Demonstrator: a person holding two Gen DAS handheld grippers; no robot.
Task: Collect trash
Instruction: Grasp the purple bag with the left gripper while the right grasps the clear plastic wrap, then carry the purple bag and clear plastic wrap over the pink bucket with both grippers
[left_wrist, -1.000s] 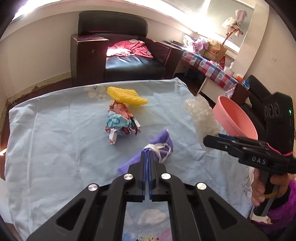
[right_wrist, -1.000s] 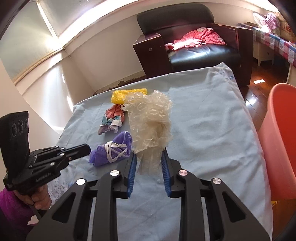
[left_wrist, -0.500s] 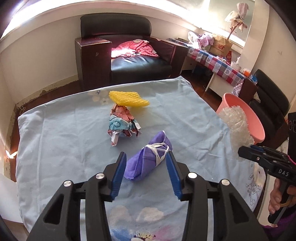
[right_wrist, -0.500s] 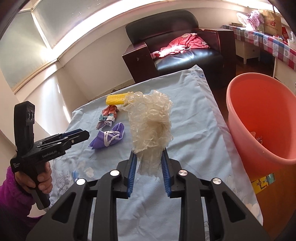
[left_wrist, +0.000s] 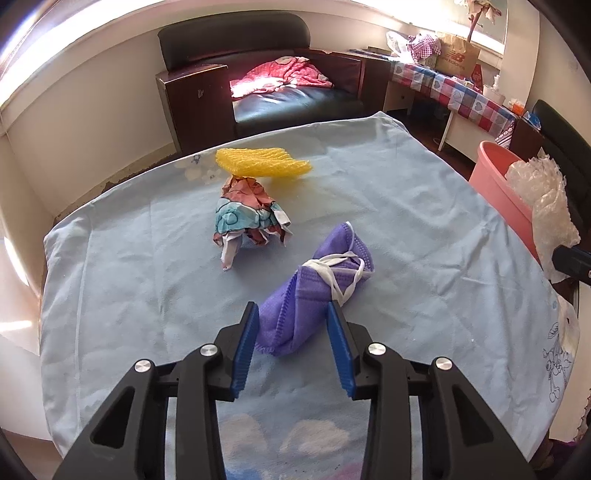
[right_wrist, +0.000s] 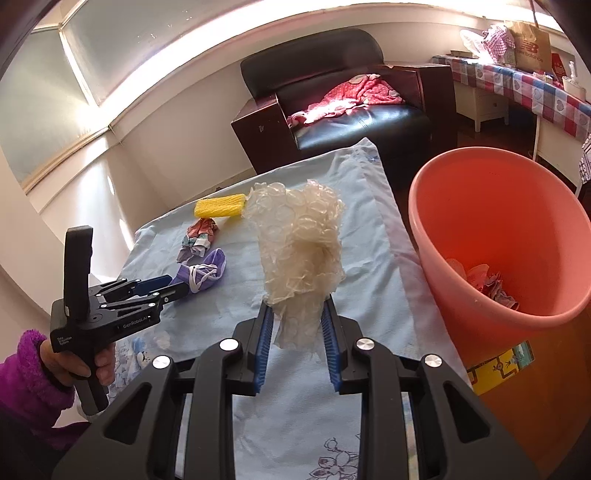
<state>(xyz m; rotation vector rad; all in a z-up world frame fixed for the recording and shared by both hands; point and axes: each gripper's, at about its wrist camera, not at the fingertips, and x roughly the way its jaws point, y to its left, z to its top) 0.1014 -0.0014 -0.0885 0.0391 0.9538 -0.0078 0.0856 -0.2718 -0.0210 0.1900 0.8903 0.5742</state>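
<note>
My left gripper is open, its fingers on either side of the near end of a rolled purple face mask on the blue cloth. It also shows in the right wrist view by the mask. My right gripper is shut on a wad of clear bubble wrap, held above the table's right edge beside the pink bucket. The wrap shows in the left wrist view in front of the bucket.
A crumpled printed paper and a yellow foam net lie further back on the blue tablecloth. The bucket holds some crumpled trash. A black armchair stands behind the table, a checked side table to the right.
My left gripper opened and moved forward around the purple mask. My right gripper carried the bubble wrap rightward, closer to the pink bucket.
</note>
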